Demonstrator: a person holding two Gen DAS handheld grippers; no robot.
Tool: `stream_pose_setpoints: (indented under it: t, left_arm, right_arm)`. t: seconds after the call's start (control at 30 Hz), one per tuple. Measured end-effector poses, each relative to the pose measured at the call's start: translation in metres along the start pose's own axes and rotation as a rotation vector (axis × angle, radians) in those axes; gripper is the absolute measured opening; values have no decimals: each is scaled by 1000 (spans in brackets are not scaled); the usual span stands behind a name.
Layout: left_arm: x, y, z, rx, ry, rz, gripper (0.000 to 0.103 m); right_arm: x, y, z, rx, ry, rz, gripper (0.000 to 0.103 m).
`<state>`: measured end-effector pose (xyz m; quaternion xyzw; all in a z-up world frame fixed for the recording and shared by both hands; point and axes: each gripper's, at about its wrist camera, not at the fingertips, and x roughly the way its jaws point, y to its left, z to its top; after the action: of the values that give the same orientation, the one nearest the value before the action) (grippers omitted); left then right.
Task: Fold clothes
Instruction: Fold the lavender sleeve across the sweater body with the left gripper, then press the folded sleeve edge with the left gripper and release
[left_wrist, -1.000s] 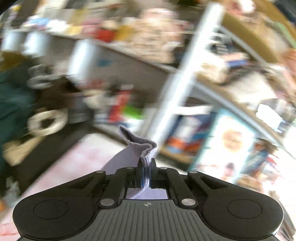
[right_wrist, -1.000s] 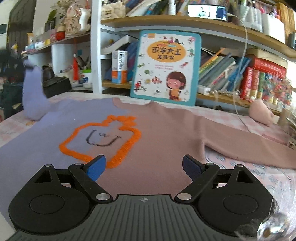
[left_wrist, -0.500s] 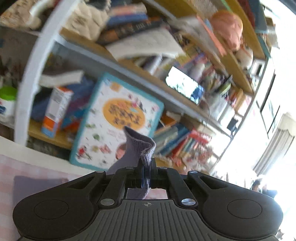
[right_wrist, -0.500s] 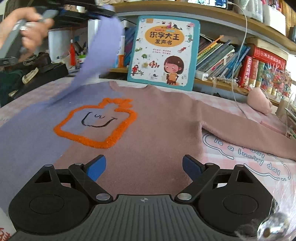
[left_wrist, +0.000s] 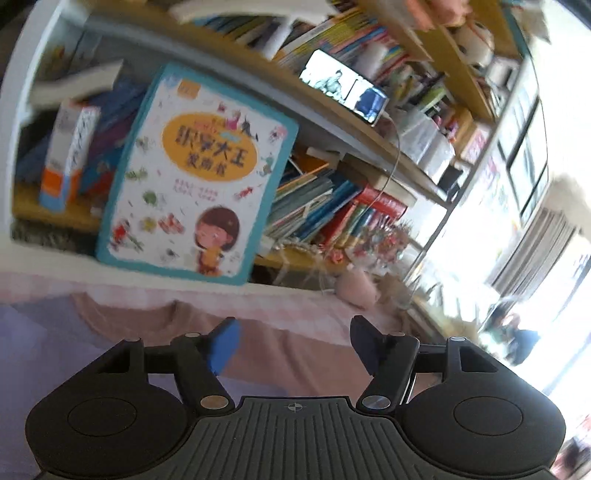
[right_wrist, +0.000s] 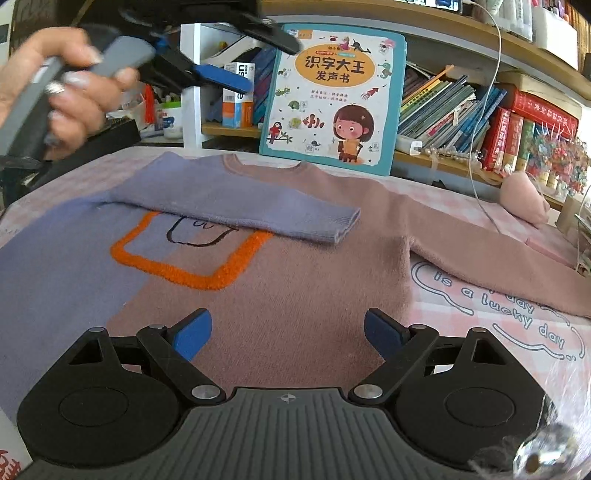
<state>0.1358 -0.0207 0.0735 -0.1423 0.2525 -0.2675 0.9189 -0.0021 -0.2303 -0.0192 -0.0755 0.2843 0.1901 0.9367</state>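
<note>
My left gripper (right_wrist: 258, 55) hangs wide open and empty above the sweater (right_wrist: 295, 280), which lies flat on the table (right_wrist: 498, 295). The purple sleeve (right_wrist: 236, 206) lies folded across the chest. My right gripper (right_wrist: 288, 334), also spread and empty, hovers over the hem, probably ready for the pink sleeve (right_wrist: 498, 254).

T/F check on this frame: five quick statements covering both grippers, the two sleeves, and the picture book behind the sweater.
1. The left gripper is open and holds nothing. True.
2. The purple sleeve lies folded across the sweater chest. True.
3. The pink sleeve is folded in too. False: it lies stretched out to the side on the table.
4. The right gripper is shut on the hem. False: its jaws stand apart, gripping nothing.
5. The picture book lies flat on the table. False: it stands upright against the shelf.
</note>
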Motion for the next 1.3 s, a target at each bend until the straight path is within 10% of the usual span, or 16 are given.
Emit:
stream_pose_setpoints:
  t: [0.3, 0.53, 0.9, 1.03, 1.3]
  left_arm:
    - [-64, 49, -47, 142, 79, 401, 67]
    - [-80, 74, -78, 241, 169, 568, 66]
    - [-90, 114, -92, 108, 172, 468, 11]
    - [-95, 124, -91, 84, 160, 459, 8]
    - [-102, 143, -88, 45, 127, 483, 8]
  right_arm:
    - [-10, -11, -1, 66, -58, -3, 89]
    - [-24, -34, -7, 136, -43, -68, 86]
    - [-21, -58, -14, 269, 21, -100, 35]
    - [-12, -52, -8, 258, 24, -90, 14]
    - [10, -44, 8, 240, 27, -58, 12]
